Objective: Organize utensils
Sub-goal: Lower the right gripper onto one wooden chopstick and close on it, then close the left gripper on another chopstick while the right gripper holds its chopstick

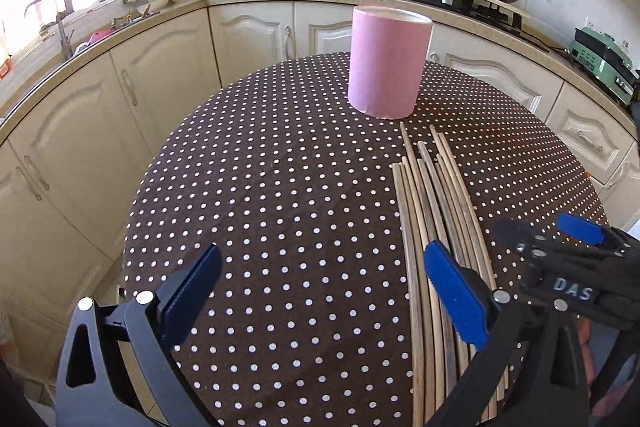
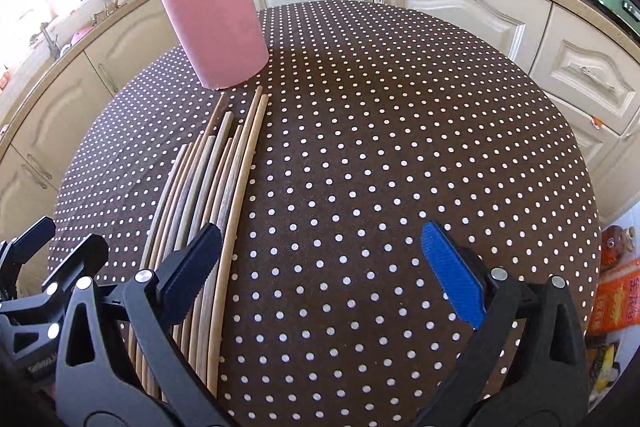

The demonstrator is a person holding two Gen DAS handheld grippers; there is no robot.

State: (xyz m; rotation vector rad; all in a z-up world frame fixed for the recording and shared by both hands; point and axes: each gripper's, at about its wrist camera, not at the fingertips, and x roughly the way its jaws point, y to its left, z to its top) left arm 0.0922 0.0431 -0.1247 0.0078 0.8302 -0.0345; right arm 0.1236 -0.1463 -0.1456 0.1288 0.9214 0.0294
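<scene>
Chopsticks (image 1: 436, 211) lie bundled on the dotted tabletop (image 1: 280, 187), long axis 6-to-12 toward the pink cup (image 1: 386, 65) at 12, between left gripper (image 1: 322, 291) and right gripper (image 2: 322, 267), both spread wide, empty, about equally near.

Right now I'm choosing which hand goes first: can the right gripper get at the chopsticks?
Probably yes. The right gripper has its jaws open and empty, and the chopsticks lie bare on the table just to its left. The left gripper hovers close beside them and could crowd it.
</scene>
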